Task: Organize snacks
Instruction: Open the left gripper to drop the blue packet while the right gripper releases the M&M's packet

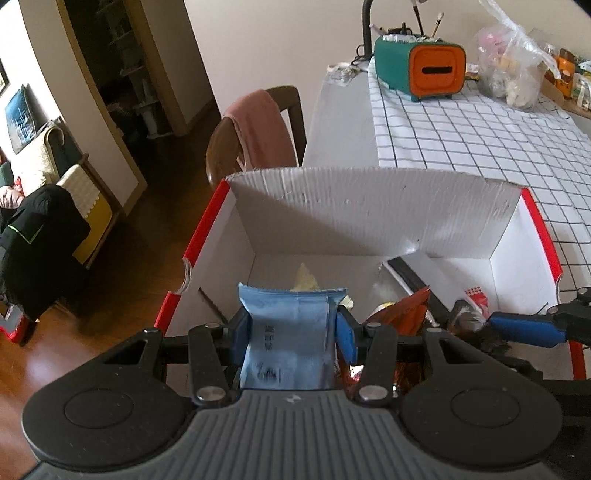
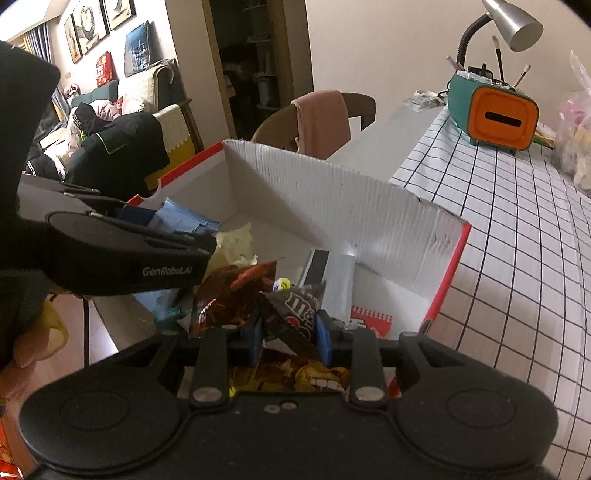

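A light-blue snack packet (image 1: 291,325) is being gripped by the left gripper (image 1: 293,330) over the cardboard box (image 1: 369,206); a brown M&M's bag (image 2: 295,314) is being pinched by the right gripper (image 2: 290,338). Released carelessly, either could be snagged on the pile and spilled.

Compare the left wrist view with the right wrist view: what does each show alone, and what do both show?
Left wrist only: the left gripper shut on a light blue foil packet.
Right wrist only: the right gripper clamping a brown chocolate candy bag, a silver desk lamp shade, framed wall pictures.
Both: the red-edged white cardboard box, the teal and orange holder, the grid-patterned tablecloth.
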Motion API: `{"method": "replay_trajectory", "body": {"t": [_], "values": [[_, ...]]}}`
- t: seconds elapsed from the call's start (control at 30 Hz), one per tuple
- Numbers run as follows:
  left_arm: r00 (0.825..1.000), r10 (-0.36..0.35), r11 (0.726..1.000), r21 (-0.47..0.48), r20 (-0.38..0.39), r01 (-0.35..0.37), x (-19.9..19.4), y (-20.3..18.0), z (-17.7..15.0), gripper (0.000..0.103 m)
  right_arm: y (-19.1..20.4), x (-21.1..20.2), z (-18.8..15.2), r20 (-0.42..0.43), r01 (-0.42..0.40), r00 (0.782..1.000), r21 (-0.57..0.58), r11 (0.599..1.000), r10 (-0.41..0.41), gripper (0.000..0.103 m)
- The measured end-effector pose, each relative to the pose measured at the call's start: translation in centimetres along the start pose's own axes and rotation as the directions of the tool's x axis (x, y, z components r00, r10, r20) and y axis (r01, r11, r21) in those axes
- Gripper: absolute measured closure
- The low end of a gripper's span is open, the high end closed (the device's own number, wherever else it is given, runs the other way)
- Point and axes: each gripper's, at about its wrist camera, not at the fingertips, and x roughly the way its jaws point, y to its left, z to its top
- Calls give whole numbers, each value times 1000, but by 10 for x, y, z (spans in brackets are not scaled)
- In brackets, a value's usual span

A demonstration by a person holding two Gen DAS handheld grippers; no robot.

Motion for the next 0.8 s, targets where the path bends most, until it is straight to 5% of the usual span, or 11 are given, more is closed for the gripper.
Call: {"method": "replay_trajectory", "body": {"t": [0.27,0.7,0.8], "values": [[1000,-13,1000,-13,27,13,-9,4,-5,54,-1,-9,-3,16,-10,1000,20,1000,10,67],[987,-42,999,-11,152,44,-49,1,-15,24,-5,-49,-5,114,-29,993,44,999,24,39],[982,-58,998,-14,178,61,-58,2,-17,24,-7,-58,-6,134,-42,990,49,998,35,35]]}}
